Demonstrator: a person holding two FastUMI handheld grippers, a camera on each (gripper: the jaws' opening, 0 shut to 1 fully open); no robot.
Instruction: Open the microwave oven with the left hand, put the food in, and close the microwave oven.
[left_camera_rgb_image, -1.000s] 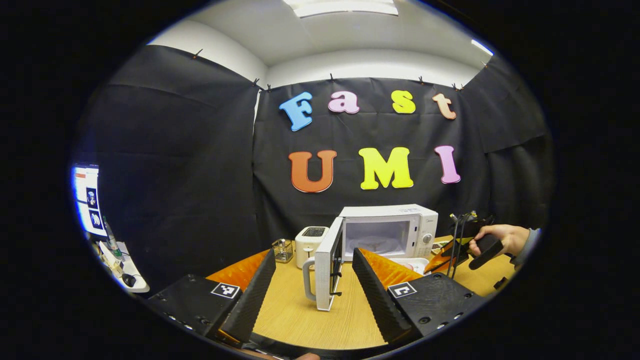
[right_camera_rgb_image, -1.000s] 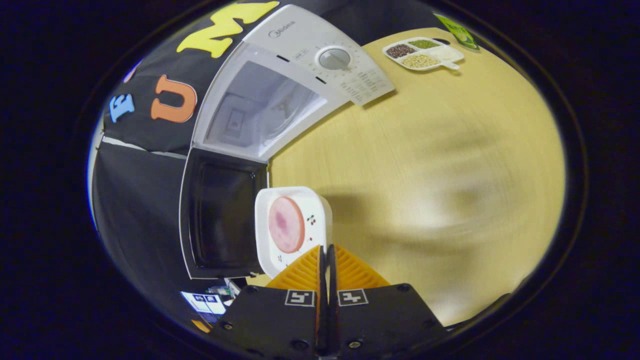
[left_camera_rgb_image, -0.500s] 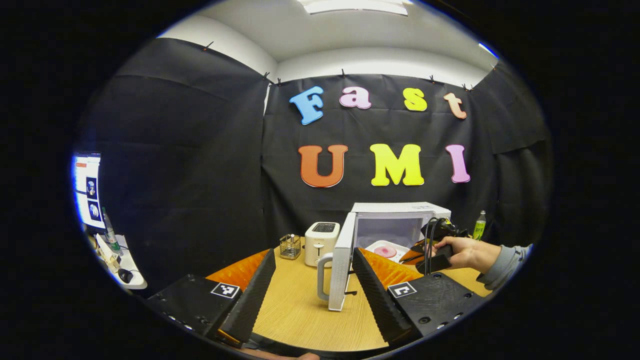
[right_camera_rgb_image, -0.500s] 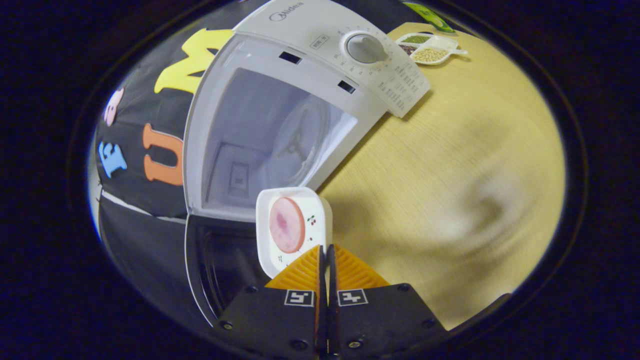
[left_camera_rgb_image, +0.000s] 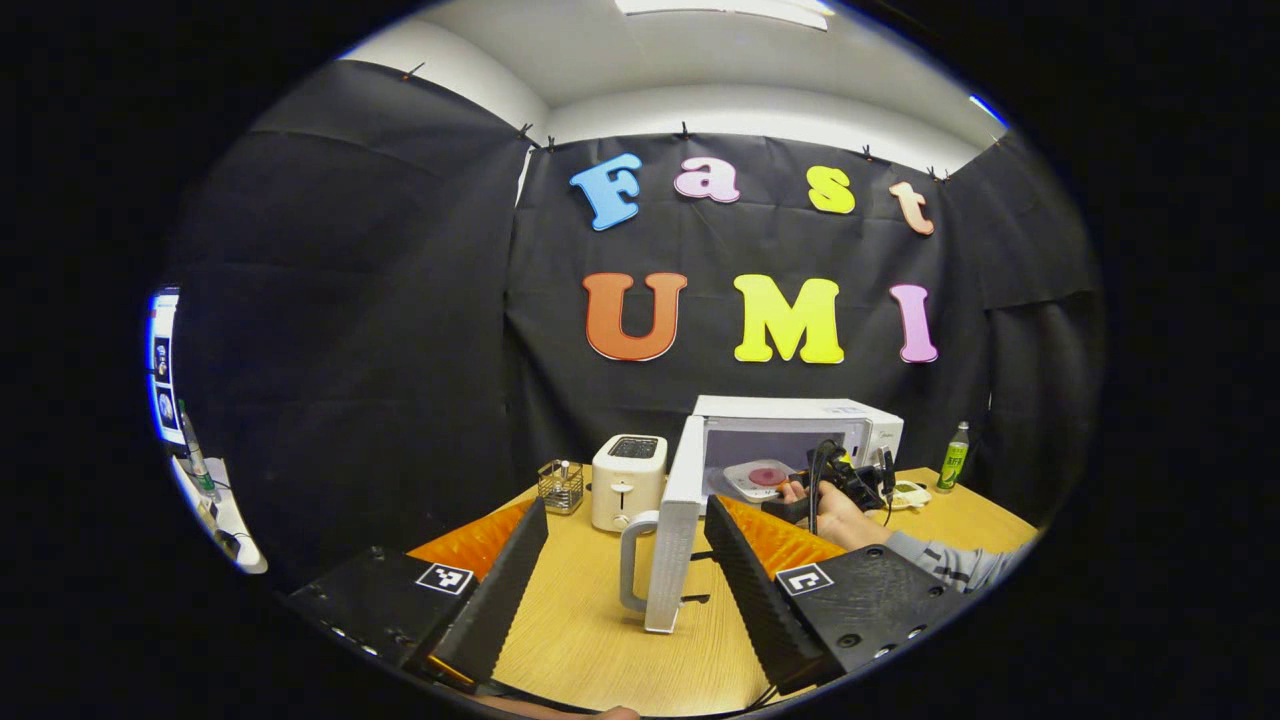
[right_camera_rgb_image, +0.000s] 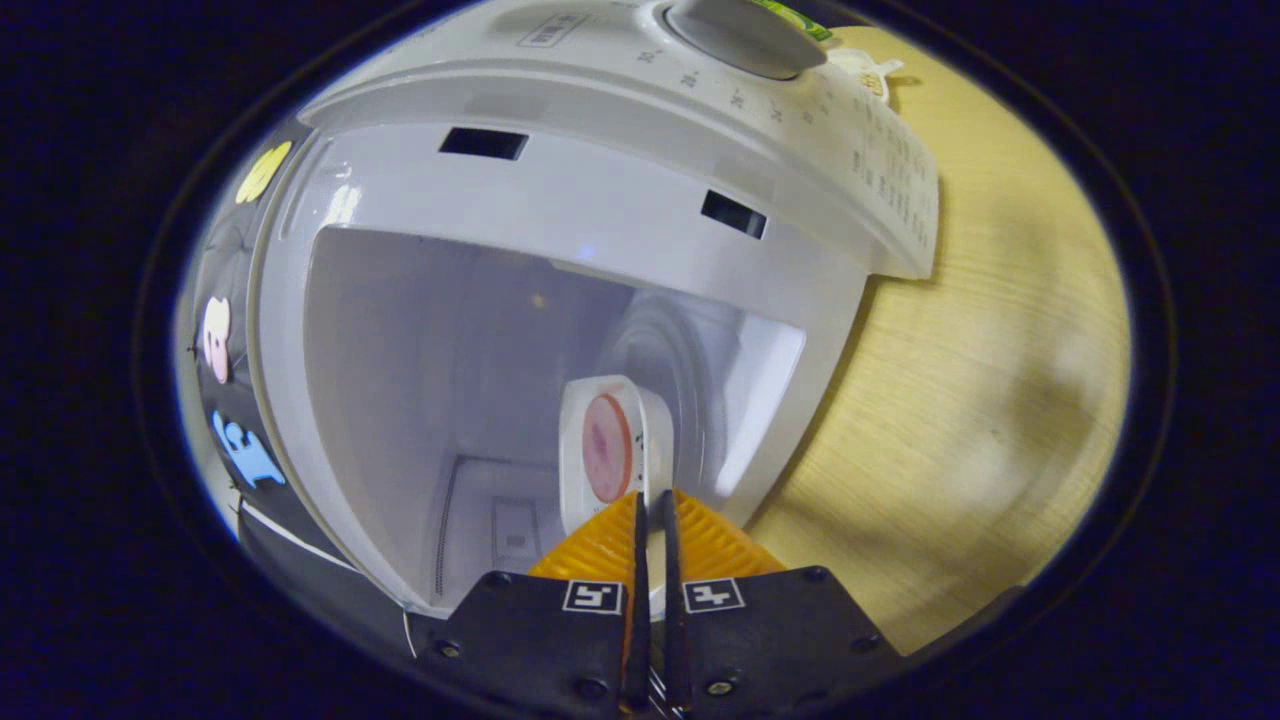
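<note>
Left gripper view: left claw (left_camera_rgb_image: 625, 560) at bottom centre, fingers spread wide w/ nothing between them, hovering over the wood worktop (left_camera_rgb_image: 590, 640). Microwave oven (left_camera_rgb_image: 800, 440) sits centre-right of frame, its door (left_camera_rgb_image: 672, 540) swung open toward the camera, edge-on, pale handle on its left side. Inside the cavity mouth, a white tray (left_camera_rgb_image: 755, 478) w/ a pink round food slice (left_camera_rgb_image: 767, 475) on it, held at the opening by the right claw (left_camera_rgb_image: 795, 492); a hand (left_camera_rgb_image: 830, 510) and grey sleeve run from there toward lower right. Left of the oven: white toaster (left_camera_rgb_image: 628, 480), then a small wire holder (left_camera_rgb_image: 560, 485). Green bottle (left_camera_rgb_image: 955, 455) at right, near the oven's far side. Monitor (left_camera_rgb_image: 160, 365) at the far left edge. Right gripper view: right claw (right_camera_rgb_image: 652, 520) at bottom centre, fingers pinching the near rim of the tray (right_camera_rgb_image: 640, 450), which sits centre frame, seen nearly edge-on, food slice (right_camera_rgb_image: 606, 447) on it. Tray is inside the oven cavity (right_camera_rgb_image: 450, 380), in front of the glass turntable; can't tell if it touches the floor. Control dial (right_camera_rgb_image: 740, 30) at top, worktop (right_camera_rgb_image: 1000, 380) at right.
</note>
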